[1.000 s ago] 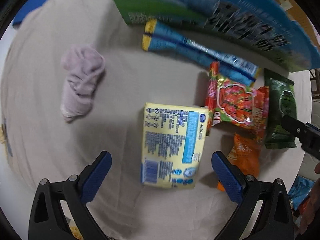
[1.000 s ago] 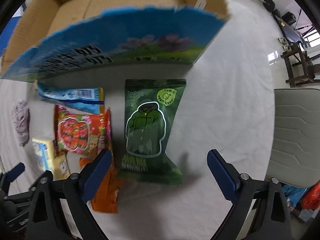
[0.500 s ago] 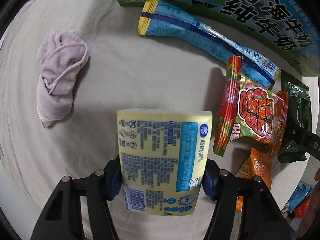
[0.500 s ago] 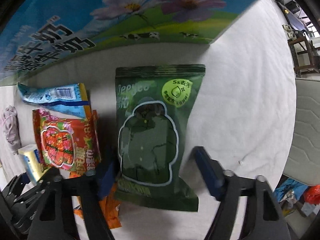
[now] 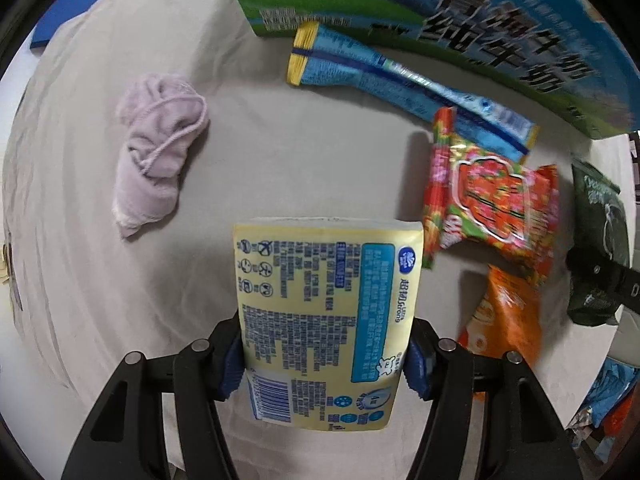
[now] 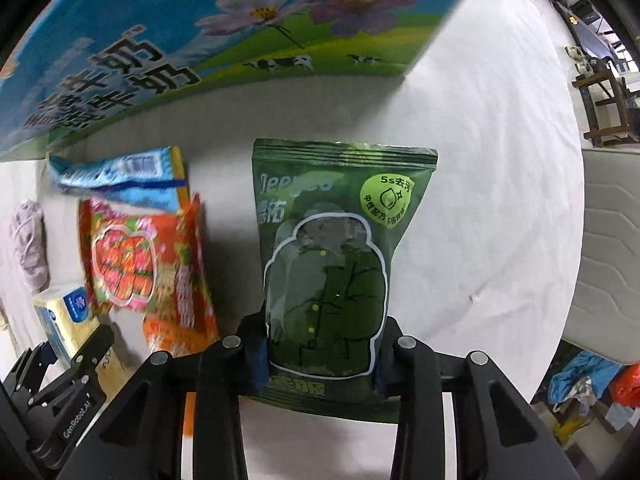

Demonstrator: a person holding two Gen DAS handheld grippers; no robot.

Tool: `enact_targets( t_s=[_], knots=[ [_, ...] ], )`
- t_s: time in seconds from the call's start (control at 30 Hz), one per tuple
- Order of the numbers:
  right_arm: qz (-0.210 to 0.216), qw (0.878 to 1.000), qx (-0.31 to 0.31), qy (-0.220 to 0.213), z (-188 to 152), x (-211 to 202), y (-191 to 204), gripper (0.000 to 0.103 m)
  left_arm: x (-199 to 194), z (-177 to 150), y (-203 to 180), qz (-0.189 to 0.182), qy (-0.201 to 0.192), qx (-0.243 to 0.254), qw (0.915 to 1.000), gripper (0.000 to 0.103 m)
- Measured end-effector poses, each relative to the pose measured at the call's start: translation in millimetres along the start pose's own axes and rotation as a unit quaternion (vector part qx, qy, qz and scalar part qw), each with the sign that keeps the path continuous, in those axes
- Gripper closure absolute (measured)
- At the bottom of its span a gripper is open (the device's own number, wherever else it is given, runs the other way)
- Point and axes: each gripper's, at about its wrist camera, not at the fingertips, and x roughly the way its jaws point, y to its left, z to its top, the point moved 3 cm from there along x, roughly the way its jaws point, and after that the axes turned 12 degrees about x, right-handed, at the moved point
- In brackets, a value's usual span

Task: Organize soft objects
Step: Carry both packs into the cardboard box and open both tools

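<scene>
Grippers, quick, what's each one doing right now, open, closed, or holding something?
Left gripper: closed on the yellow tissue pack.
Right gripper: closed on the green pouch.

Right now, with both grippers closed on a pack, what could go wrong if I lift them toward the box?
1. The left gripper pinches the soft yellow tissue pack near its lower end, so the long free end may sag or slip out.
2. The right gripper holds the dark green wipes pouch by its lower part only; the glossy film could slide.
3. The orange snack bag lies close beside that pouch and could be dragged along.
</scene>
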Motion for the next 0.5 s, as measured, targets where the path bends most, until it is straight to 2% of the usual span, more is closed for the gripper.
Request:
enact_targets(
  t_s=[0.13, 0.3, 0.5],
  knots=[
    [0.021, 1.000, -0.005, -0.003, -9.2, -7.7, -7.2, 0.065, -28.6, -11.2, -9.1, -0.001, -0.022, 0.003, 0.9997, 0.042],
    [0.061, 0.998, -0.021, -0.016, -27.2, -40.7, -26.2, 0.066, -79.2, -21.7, -34.3, -0.014, -0.064, 0.007, 0.9978, 0.042],
    [0.107, 0.992, -0.047, -0.046, -47.5, -92.4, -41.1, 0.066, -165.4, -9.7, -54.4, -0.030, -0.122, 0.023, 0.9918, 0.042]
  ],
)
